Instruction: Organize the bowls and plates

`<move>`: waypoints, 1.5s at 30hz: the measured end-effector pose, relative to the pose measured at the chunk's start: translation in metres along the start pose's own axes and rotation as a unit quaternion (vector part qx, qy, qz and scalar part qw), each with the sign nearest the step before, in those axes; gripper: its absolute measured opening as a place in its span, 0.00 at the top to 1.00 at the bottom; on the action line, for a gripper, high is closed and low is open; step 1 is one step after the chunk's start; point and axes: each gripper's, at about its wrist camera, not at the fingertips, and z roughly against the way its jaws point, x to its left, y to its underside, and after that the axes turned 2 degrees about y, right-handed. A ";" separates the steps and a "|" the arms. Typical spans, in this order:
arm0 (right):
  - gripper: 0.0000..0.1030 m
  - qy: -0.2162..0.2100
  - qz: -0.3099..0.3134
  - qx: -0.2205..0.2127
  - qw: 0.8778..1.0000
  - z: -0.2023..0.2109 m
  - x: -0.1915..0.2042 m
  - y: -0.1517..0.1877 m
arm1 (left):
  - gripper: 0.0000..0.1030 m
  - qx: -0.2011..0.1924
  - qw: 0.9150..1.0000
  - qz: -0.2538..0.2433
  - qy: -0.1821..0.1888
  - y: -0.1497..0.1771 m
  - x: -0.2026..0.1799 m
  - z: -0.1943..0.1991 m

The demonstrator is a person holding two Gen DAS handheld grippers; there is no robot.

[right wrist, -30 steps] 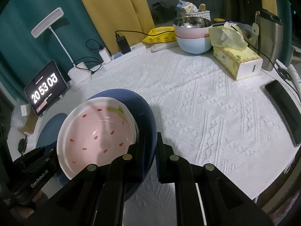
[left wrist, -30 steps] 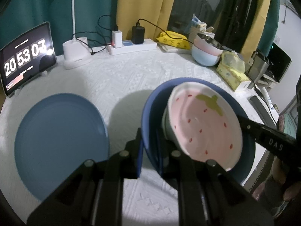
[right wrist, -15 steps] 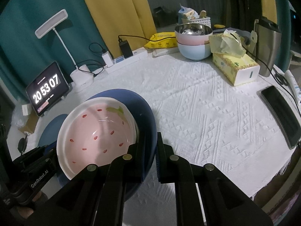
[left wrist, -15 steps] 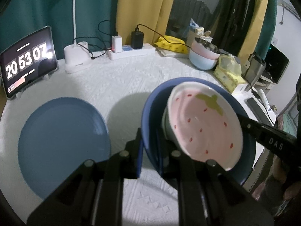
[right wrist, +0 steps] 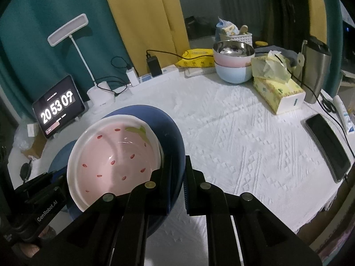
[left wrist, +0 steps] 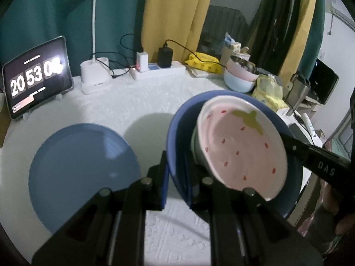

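Observation:
A pink strawberry-pattern bowl [left wrist: 239,146] [right wrist: 113,157] sits tilted inside a dark blue deep dish [left wrist: 177,133] [right wrist: 165,128]. The dish hangs above the white tablecloth [right wrist: 244,144] and throws a shadow on it. My left gripper [left wrist: 177,184] is shut on the dish's left rim. My right gripper [right wrist: 177,181] is shut on the opposite rim. In the left wrist view the right gripper's finger [left wrist: 310,161] reaches in from the right. In the right wrist view, the left gripper [right wrist: 44,199] shows at lower left. A flat blue plate [left wrist: 82,173] [right wrist: 58,159] lies on the cloth to the left.
At the back stand a tablet clock [left wrist: 37,79], a lamp base [left wrist: 95,79] and a power strip [left wrist: 159,72]. Stacked bowls [right wrist: 234,66], a tissue box [right wrist: 277,93] and a steel flask [right wrist: 315,71] stand back right. A phone [right wrist: 326,146] lies near the right edge.
Both grippers have risen a little with the blue dish and the strawberry bowl still gripped between them. The flat blue plate has stayed where it was.

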 end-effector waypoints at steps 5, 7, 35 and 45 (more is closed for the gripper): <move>0.89 -0.001 0.007 -0.006 1.000 0.002 0.009 -0.006 | 0.89 -0.009 1.000 0.005 0.000 -0.005 0.008 0.005; 0.89 -0.002 0.010 -0.007 1.000 0.003 0.014 -0.008 | 0.89 -0.012 1.000 0.007 0.000 -0.005 0.010 0.007; 0.89 -0.035 0.071 -0.016 0.997 -0.015 0.088 -0.034 | 0.89 -0.038 0.997 0.046 -0.044 -0.017 0.078 0.033; 0.89 -0.053 0.090 -0.005 0.995 -0.030 0.118 -0.036 | 0.89 -0.040 0.995 0.066 -0.060 -0.014 0.108 0.039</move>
